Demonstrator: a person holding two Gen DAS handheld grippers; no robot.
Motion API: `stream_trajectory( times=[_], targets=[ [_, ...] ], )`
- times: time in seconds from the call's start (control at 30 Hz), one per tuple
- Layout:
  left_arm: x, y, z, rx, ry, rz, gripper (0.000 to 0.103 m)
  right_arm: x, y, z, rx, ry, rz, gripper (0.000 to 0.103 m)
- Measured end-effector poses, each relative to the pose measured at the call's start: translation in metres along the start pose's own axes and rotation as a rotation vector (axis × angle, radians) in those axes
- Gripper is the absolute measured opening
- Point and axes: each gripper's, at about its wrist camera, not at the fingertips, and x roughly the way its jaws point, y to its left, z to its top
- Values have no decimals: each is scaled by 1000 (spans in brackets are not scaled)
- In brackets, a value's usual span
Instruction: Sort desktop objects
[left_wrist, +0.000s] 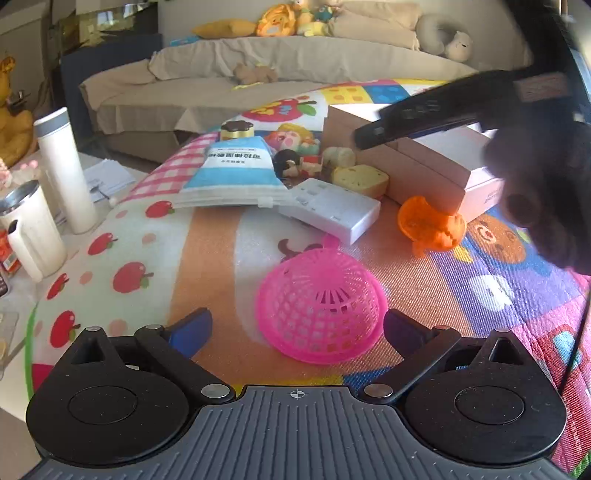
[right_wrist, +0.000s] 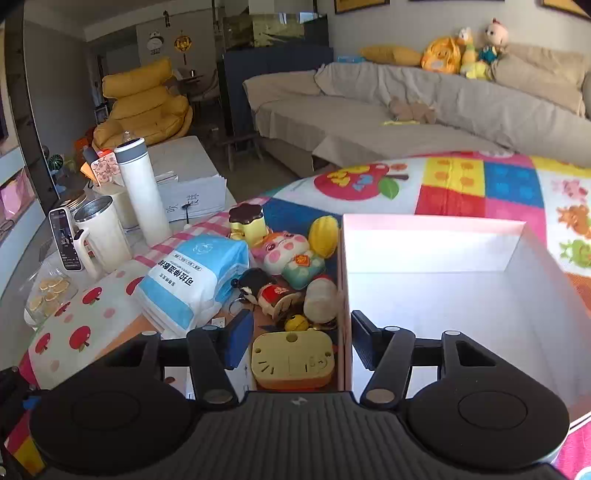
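The left gripper (left_wrist: 297, 328) hangs low over the bright play mat (left_wrist: 207, 240) with its fingers spread wide. The pink mesh basket (left_wrist: 320, 305) lies upside down on the mat between the two blue pads, nearer the right-hand one, and neither pad touches it. Beyond the basket sits a white flat case (left_wrist: 330, 211), and past that a blue-and-white tissue pack (left_wrist: 233, 173). To the right of the case lies an orange toy (left_wrist: 430, 225), tight against the corner of the open cardboard box (left_wrist: 417, 166).

The right gripper (right_wrist: 301, 341) stands half spread and pinches nothing. It straddles the left wall of that same box (right_wrist: 443, 295): one finger hangs inside, over the bare white floor, the other outside, over the toys. Between the fingers, just outside the wall, lies a yellow toast-shaped toy (right_wrist: 293, 356), clear of both pads. Further along the wall lie a small doll figure (right_wrist: 266, 291), a plush pig (right_wrist: 291, 254) and a white tumbler (right_wrist: 142, 192).
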Motion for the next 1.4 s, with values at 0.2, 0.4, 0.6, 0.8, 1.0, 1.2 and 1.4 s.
stream_trajectory(
  times=[0.2,0.4,0.6,0.8,1.0,1.2,1.4],
  targets=[
    [-1,5,0,-19,6,21,102,-72,-12,-16,-97,-134,-189,76],
    [0,-3,1,-13,26,7,102,-66,-126,-16,204,-84,-296,84],
    [-4,-5,4,-2,23,23,103,-32,-161,-33,325,-43,-237,88],
    [-1,-5,6,-10,29,21,103,-50,-127,-50,233,-29,-166,91],
    [-4,-3,3,3,29,40,103,-92,-70,-58,64,-111,-190,91],
    [-10,8,2,-7,29,94,103,-80,7,-69,-73,16,-29,81],
    [-12,6,1,10,39,96,103,-31,28,-71,-60,114,-3,51]
  ],
)
